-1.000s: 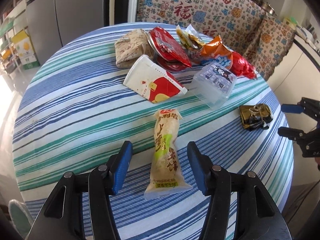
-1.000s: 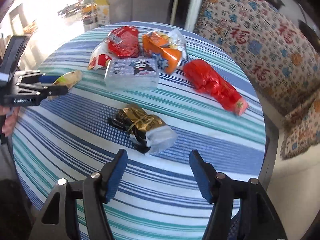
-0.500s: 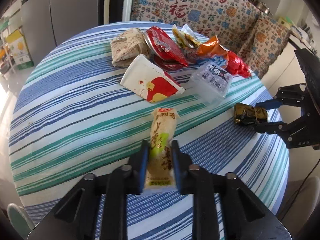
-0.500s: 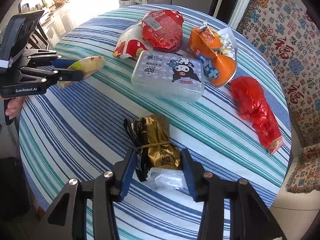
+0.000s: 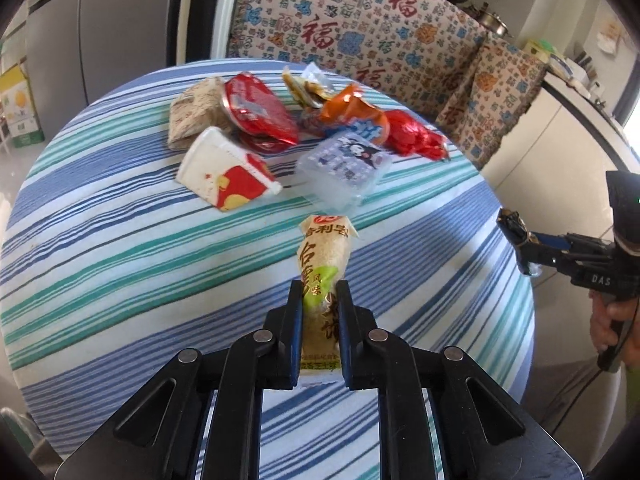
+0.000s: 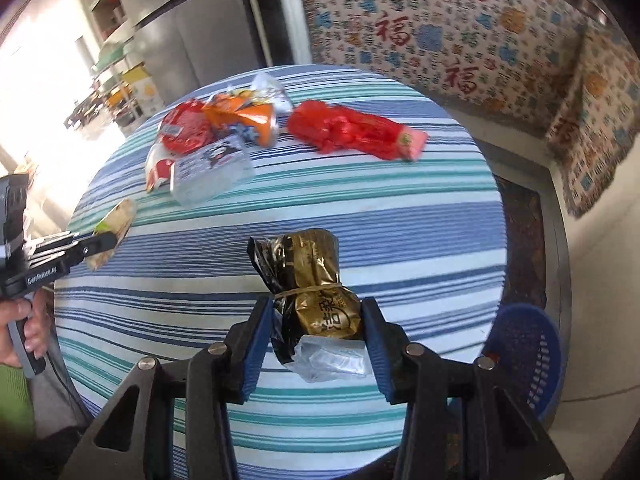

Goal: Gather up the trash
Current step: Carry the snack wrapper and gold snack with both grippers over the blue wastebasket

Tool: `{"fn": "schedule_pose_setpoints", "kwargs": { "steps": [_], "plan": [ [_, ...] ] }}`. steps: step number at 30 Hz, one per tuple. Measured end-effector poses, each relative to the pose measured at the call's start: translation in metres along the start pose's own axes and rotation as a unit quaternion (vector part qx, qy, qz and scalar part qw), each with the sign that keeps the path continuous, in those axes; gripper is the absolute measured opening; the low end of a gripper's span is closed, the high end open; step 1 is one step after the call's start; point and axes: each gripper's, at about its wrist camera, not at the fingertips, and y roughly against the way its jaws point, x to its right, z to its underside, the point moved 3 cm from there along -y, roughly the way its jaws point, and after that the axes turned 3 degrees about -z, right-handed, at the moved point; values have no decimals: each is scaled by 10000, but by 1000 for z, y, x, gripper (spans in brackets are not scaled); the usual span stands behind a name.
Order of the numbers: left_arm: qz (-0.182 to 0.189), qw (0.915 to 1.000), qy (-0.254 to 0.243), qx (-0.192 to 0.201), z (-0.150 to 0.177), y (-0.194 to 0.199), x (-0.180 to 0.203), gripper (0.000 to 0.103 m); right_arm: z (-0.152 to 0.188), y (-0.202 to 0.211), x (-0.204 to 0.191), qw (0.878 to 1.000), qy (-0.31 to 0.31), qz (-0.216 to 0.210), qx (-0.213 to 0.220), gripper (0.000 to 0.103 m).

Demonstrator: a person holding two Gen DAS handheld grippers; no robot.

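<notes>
My left gripper (image 5: 319,292) is shut on a long cream and green snack packet (image 5: 325,256) and holds it lifted above the striped round table (image 5: 100,240). My right gripper (image 6: 316,312) is shut on a gold and black wrapper bundle (image 6: 316,280) with clear plastic at its near end, lifted over the table's near side. In the right wrist view the left gripper (image 6: 108,240) shows at the left with the snack packet (image 6: 116,220). In the left wrist view the right gripper (image 5: 520,244) shows at the right edge.
Trash lies at the table's far side: a white and red cup (image 5: 224,176), a brown paper bag (image 5: 192,112), a red lid (image 5: 256,108), an orange bag (image 5: 348,112), a clear box (image 5: 344,168), a red wrapper (image 6: 352,132). A blue basket (image 6: 528,360) stands beside the table.
Both grippers closed on their items and lifted them off the table: the left on the snack packet, the right on the gold wrapper bundle.
</notes>
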Motion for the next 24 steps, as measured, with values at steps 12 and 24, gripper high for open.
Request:
{"fn": "schedule_pose_setpoints", "kwargs": {
  "steps": [12,24],
  "plan": [
    [1064,9913,-764,-129,-24,-14,167,14,29,49,130,9850,-1472,762,476,46],
    [1703,9732,-1377,-699,-34,-87,341,14,59,53,256,9517,-2536,1551,764,46]
  ]
}}
